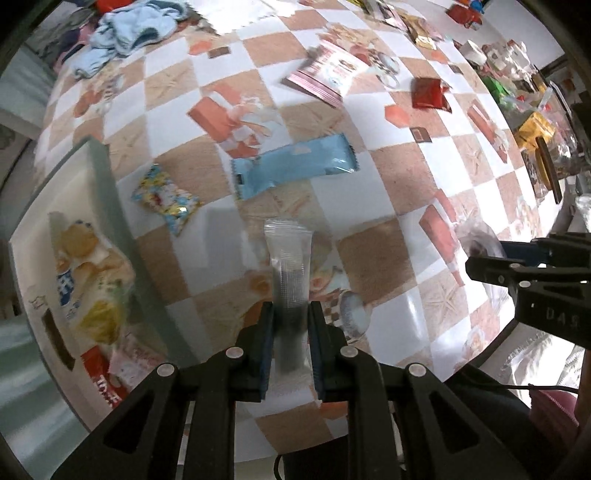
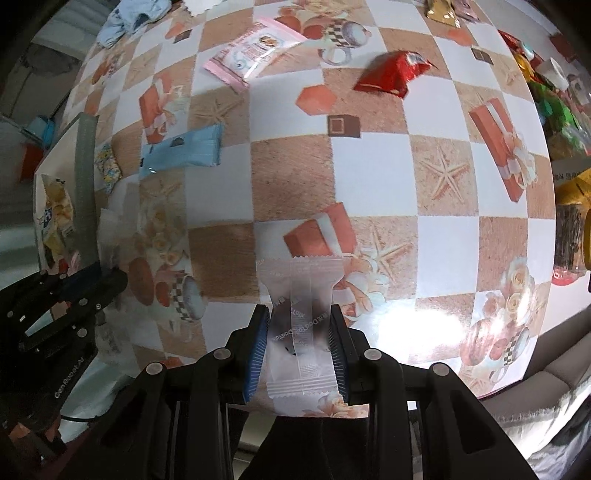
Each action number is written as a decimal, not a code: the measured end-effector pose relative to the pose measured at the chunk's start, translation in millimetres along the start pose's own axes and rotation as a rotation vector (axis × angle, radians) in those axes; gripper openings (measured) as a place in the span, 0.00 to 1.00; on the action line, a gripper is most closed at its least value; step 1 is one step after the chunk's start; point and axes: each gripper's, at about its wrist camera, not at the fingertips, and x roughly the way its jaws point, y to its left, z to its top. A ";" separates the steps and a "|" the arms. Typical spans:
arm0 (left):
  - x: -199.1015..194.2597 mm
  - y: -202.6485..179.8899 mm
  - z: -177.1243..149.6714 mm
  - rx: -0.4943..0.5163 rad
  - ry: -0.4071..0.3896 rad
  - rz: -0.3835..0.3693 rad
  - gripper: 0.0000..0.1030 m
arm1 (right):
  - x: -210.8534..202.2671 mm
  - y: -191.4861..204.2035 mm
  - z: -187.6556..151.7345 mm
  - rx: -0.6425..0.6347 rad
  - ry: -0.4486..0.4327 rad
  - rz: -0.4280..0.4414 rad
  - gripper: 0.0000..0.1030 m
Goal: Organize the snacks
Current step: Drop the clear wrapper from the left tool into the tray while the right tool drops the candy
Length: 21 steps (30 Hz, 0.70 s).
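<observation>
My left gripper [image 1: 291, 314] is shut on a clear snack packet [image 1: 289, 266] with a dark filling, held above the checkered tablecloth. My right gripper [image 2: 298, 321] is shut on a second clear snack packet [image 2: 301, 295] with printed text. A white storage box [image 1: 101, 192] with several snacks inside sits at the left in the left wrist view; it also shows in the right wrist view [image 2: 85, 166]. A light blue wrapper [image 1: 295, 166], a colourful small packet [image 1: 166, 197], a pink packet [image 1: 325, 72] and a red packet [image 1: 428, 92] lie on the table. The right gripper shows at the left wrist view's right edge [image 1: 491, 258].
A light blue cloth [image 1: 136, 29] lies at the far left. Several more wrapped snacks and jars crowd the table's far right edge [image 1: 532, 125]. The table's near edge runs just below both grippers. The left gripper's body shows in the right wrist view [image 2: 62, 306].
</observation>
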 end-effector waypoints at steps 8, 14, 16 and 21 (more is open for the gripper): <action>-11.4 14.1 -14.4 -0.043 -0.040 0.007 0.19 | -7.5 24.7 5.1 -0.050 -0.004 -0.016 0.33; -14.1 29.1 -23.6 -0.062 -0.062 0.009 0.19 | -7.7 35.2 10.3 -0.087 -0.016 -0.027 0.33; -16.7 33.9 -24.5 -0.072 -0.070 0.009 0.19 | -4.9 35.9 11.5 -0.097 -0.019 -0.031 0.33; -21.2 45.8 -28.5 -0.096 -0.085 0.008 0.19 | -3.9 49.1 13.8 -0.127 -0.025 -0.040 0.33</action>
